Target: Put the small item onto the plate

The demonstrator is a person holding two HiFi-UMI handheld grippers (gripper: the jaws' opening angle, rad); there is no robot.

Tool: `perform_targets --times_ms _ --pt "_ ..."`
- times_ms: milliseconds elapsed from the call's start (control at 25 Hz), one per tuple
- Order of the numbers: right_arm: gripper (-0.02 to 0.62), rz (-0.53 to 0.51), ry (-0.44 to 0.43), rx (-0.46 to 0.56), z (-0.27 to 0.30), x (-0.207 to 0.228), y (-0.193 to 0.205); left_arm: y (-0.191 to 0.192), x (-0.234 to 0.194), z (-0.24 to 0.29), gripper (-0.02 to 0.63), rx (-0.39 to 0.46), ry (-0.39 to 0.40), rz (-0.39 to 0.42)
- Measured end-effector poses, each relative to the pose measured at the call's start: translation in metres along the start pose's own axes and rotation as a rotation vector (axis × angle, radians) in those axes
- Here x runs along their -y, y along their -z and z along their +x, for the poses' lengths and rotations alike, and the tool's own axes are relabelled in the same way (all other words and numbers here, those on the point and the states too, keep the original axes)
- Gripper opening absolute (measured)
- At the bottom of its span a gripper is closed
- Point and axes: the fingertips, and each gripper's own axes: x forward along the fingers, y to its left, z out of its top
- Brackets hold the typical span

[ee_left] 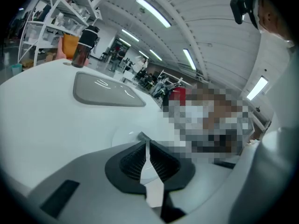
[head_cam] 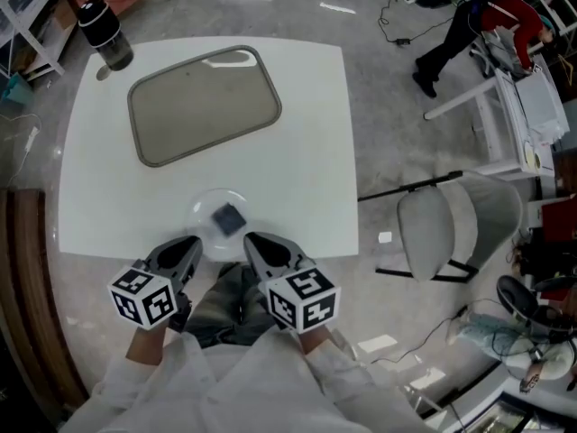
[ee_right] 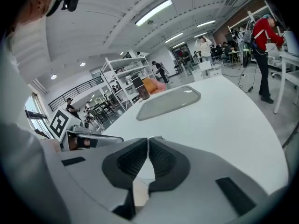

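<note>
The small item (head_cam: 229, 217) lies on the clear plate (head_cam: 199, 209) at the near edge of the white surface (head_cam: 306, 142); left gripper (head_cam: 190, 244) and right gripper (head_cam: 253, 240) hover just beside the plate, both closed and empty

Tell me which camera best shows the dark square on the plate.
The head view: from above, the whole dark square sits on the clear plate. The left gripper view catches only a sliver of it; the right gripper view shows nothing clear of it.

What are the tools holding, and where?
Nothing: left tool and right tool are both shut empty; the small dark item lies on the clear plate.
</note>
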Motion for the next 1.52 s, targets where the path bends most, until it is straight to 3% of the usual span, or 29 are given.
perform_targets --times_ms 280,440,600,840,1520 --pt "0.017 0.055 0.001 -0.039 0.014 0.007 0.022 0.011 -0.029 0.003 0.017 0.001 -0.081 -0.043" --pt "0.017 0.067 0.034 -0.050 0.019 0.017 0.025 0.016 -0.039 0.006 0.080 -0.022 -0.081 -0.063" --pt "0.018 0.077 0.063 -0.061 0.021 0.026 0.029 0.021 -0.047 0.007 0.100 -0.041 -0.097 -0.080" --pt "0.085 0.113 0.097 -0.079 0.025 0.036 0.035 0.028 -0.056 0.010 0.117 -0.078 -0.102 -0.129" --pt "0.101 0.212 0.118 -0.159 0.044 0.055 0.058 0.045 -0.067 0.021 0.117 -0.127 -0.082 -0.214"
